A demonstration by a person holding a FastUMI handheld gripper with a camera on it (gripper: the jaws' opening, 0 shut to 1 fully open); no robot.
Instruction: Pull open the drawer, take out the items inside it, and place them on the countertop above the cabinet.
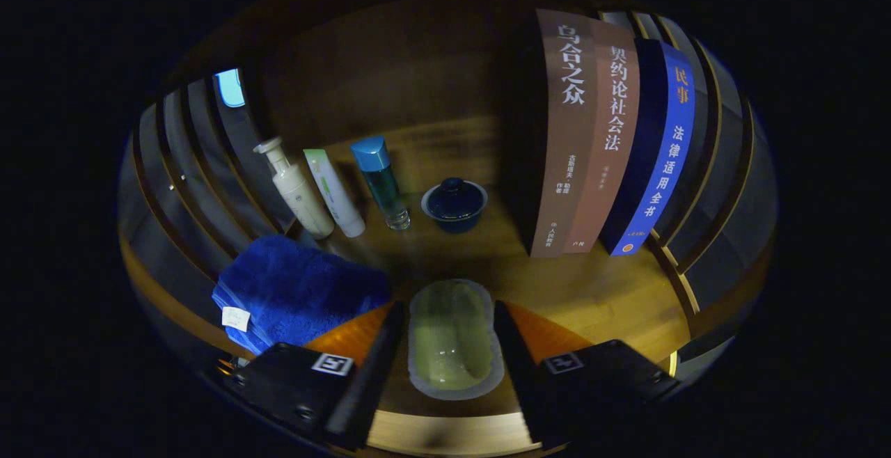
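The gripper (451, 336) grips a pale green pouch (454, 338) between both fingers, over the wooden countertop (598, 291). Just left lies a folded blue towel (296, 289). Beyond stand a pump bottle (296, 190), tube (335, 193), teal bottle (379, 179), lidded blue bowl (454, 204), and upright books (605, 138).

Fluffy cloth towel (296, 291) on smooth wooden countertop (598, 291)

Dim booth, light falling mainly on the warm wooden surface (598, 291); dark wooden back panel (390, 61) rising behind it; slatted dark side walls (188, 166) with pale edges on either side; small bright blue-white patch (230, 88) high among the slats.
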